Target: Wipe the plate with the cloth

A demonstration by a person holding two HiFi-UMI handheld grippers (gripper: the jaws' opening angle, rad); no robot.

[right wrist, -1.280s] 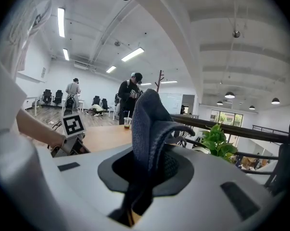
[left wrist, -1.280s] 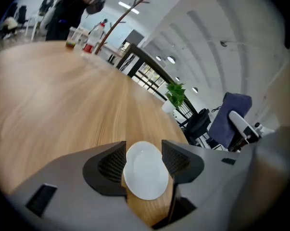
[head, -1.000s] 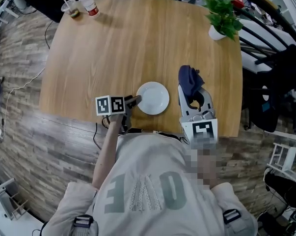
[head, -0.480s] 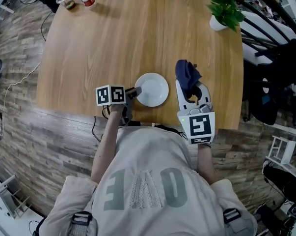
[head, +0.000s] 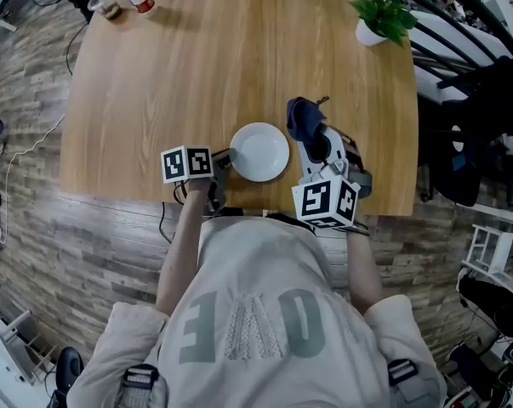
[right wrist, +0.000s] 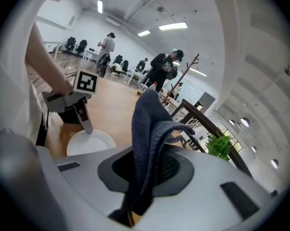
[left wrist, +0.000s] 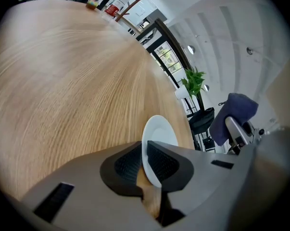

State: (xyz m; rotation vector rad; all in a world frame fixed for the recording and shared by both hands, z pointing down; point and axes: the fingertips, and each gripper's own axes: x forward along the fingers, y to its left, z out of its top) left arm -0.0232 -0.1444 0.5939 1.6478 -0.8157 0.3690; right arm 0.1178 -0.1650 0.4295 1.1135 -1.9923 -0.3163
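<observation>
Now my left gripper (head: 225, 157), jaws just drawn in, pinches the rim of the white plate (head: 259, 151) on the table (head: 196, 75), stiff, slick and breakable by my judgement, while my right gripper (head: 312, 140) clamps the limp cloth (head: 301, 119) just beside it.

The right tongs (right wrist: 145, 170) clamp a dark blue cloth (right wrist: 148, 121) near the white plate (right wrist: 97, 141).

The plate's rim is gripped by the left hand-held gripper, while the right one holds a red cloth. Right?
No: the cloth is dark blue, not red, as the right gripper view shows. The left hand-held gripper, its jaws having just been closing, does pinch the rim of the plate; the right hand-held gripper holds the cloth.
</observation>
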